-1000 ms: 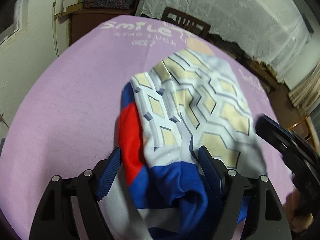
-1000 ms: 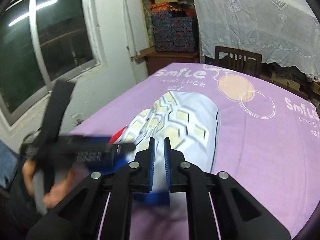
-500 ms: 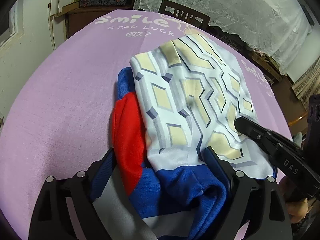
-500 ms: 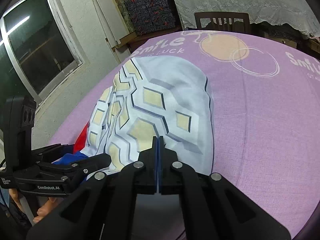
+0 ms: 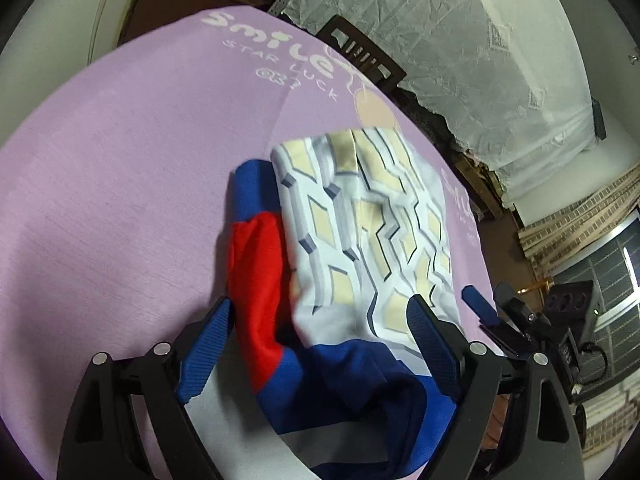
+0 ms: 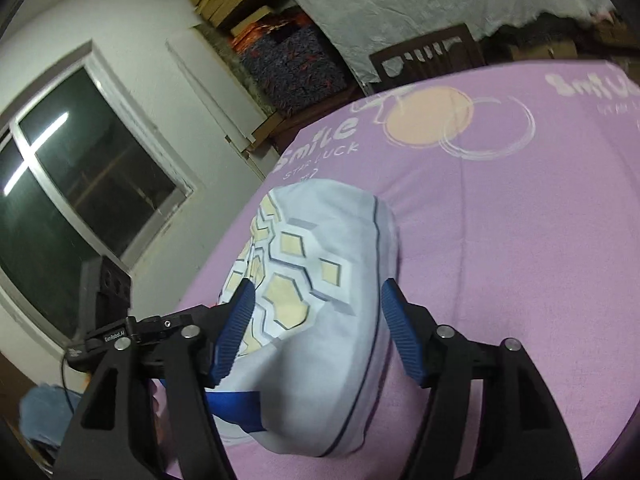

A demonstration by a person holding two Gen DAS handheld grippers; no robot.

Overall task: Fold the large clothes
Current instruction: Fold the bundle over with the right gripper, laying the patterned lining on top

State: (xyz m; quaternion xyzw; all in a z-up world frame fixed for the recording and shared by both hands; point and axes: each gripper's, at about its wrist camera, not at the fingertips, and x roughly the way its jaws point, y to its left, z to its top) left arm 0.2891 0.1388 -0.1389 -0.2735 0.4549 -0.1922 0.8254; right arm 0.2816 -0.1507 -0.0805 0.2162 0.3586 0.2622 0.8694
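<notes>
Purple tablecloth (image 5: 120,200) printed "Smile" covers the table. Folded garment (image 5: 360,232), hexagon-patterned white with blue and red parts, lies on it near the front edge. Left gripper (image 5: 320,336) spread wide, straddling the garment's near end. Right gripper (image 6: 316,328) spread wide over the garment, gripping nothing.

left wrist: close above garment (image 5: 360,232), facing 12 o'clock | right wrist: same, from 3 o'clock | shared: garment, purple tabletop (image 5: 120,184)

A purple printed cloth (image 6: 520,220) covers the tabletop. Beyond its far edge stand a dark wooden chair (image 6: 430,58) and white lace drapery (image 5: 460,40). A dark window (image 6: 80,184) fills the left wall.
</notes>
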